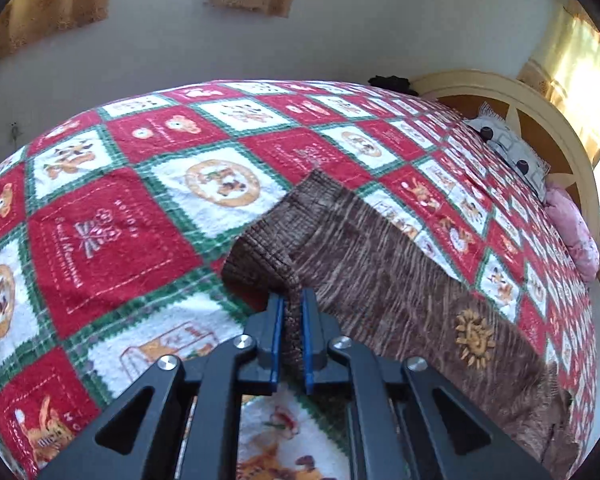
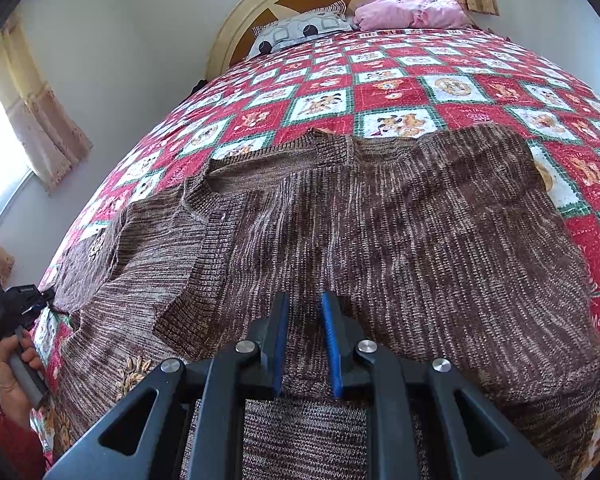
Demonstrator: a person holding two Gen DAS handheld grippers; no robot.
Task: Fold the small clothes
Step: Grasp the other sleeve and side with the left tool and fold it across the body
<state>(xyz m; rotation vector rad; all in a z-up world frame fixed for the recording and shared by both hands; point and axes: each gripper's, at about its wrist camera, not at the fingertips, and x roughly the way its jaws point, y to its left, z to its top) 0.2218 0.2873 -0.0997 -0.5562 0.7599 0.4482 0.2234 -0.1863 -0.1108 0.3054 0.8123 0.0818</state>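
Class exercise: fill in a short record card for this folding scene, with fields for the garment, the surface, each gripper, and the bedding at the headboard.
garment: brown knit sweater, spread flat
surface: red, white and green patchwork blanket on a bed
left gripper: shut on a ribbed edge of the sweater
right gripper: fingers narrowly apart, over the sweater; grip unclear
headboard end: patterned pillow, pink pillow

Below the right gripper (image 2: 305,312), the brown knit sweater (image 2: 400,232) runs behind the fingers (image 2: 281,344) and off the bottom edge; whether the pads pinch it is unclear. Left of them, the person's hand (image 2: 14,372) is cut by the frame.
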